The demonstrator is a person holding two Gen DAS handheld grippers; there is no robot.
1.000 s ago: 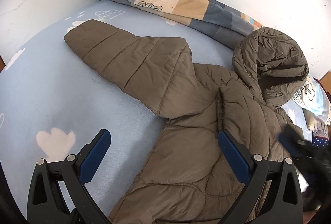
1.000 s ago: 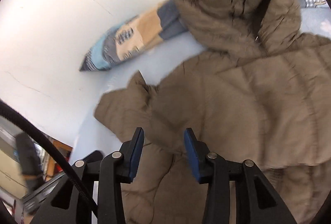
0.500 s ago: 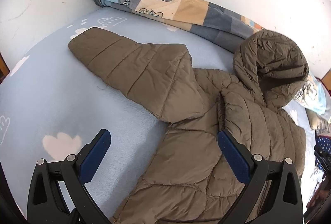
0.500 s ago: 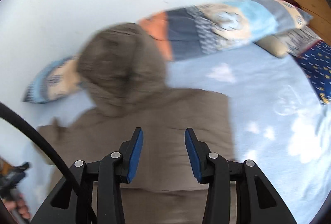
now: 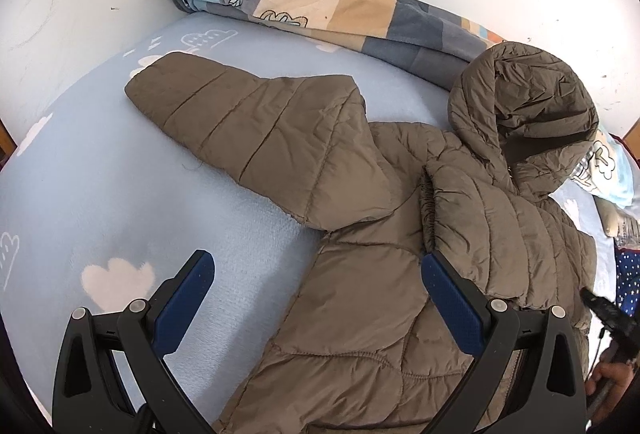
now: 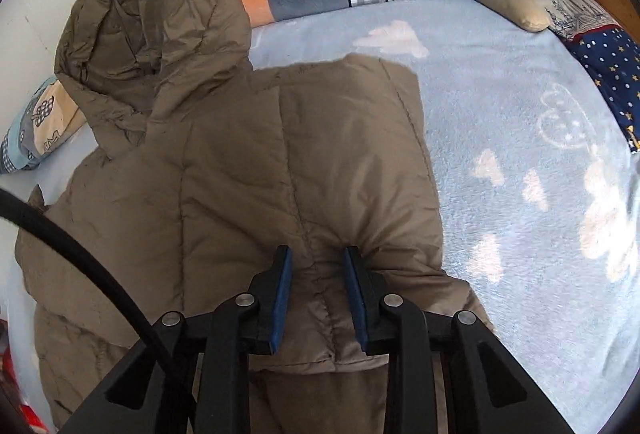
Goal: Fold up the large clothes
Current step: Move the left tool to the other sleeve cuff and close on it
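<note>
Right gripper fingers, just closing, pinch the brown jacket sleeve fold; left gripper fingers stand apart, empty.

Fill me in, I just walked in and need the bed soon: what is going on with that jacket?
A person with a claw in each hand is folding a brown hooded puffer jacket spread on the blue cloud-print blanket. One sleeve is already folded across the body; the other sleeve lies stretched out. The right claw has just been closing and now pinches a fold of the jacket near its edge. The left claw hovers open, holding nothing. A patchwork quilt lies along the wall.
</note>
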